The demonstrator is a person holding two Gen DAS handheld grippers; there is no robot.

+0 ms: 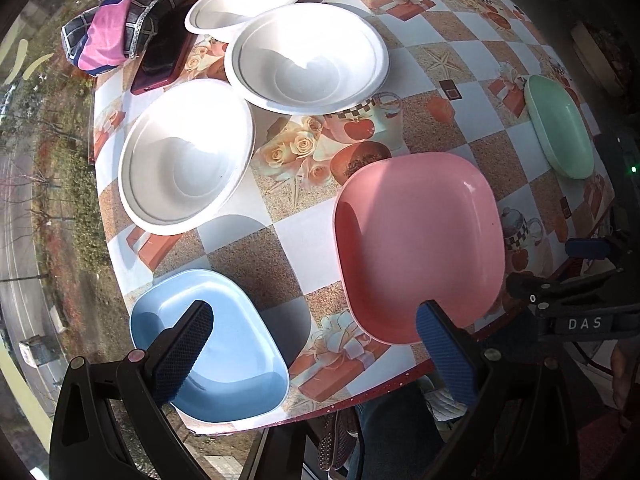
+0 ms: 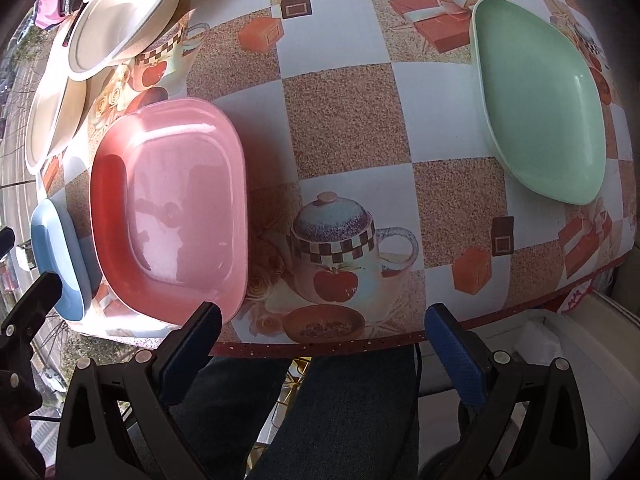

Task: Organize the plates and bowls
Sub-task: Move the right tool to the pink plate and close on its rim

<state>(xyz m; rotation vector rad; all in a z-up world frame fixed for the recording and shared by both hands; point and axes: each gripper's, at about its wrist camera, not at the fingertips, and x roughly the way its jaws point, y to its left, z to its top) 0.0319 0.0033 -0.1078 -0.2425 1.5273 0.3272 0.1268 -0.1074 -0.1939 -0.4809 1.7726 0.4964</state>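
Three white bowls lie at the table's far left: a near bowl [image 1: 186,156], a middle bowl [image 1: 306,58] and a far bowl [image 1: 244,2]. A blue plate [image 1: 236,356] sits at the near left edge, a pink plate [image 1: 420,240] beside it, and a green plate [image 1: 558,126] at the right. My left gripper [image 1: 316,354] hangs open above the near edge, its left finger over the blue plate. My right gripper [image 2: 320,354] is open at the table's near edge, between the pink plate [image 2: 172,216] and the green plate [image 2: 540,104], holding nothing.
A patterned tablecloth [image 1: 312,240] covers the table. A dark phone [image 1: 164,56] and a folded checked cloth [image 1: 120,12] lie at the far left corner. A person's trouser legs [image 2: 340,412] are below the table edge. A window is at the left.
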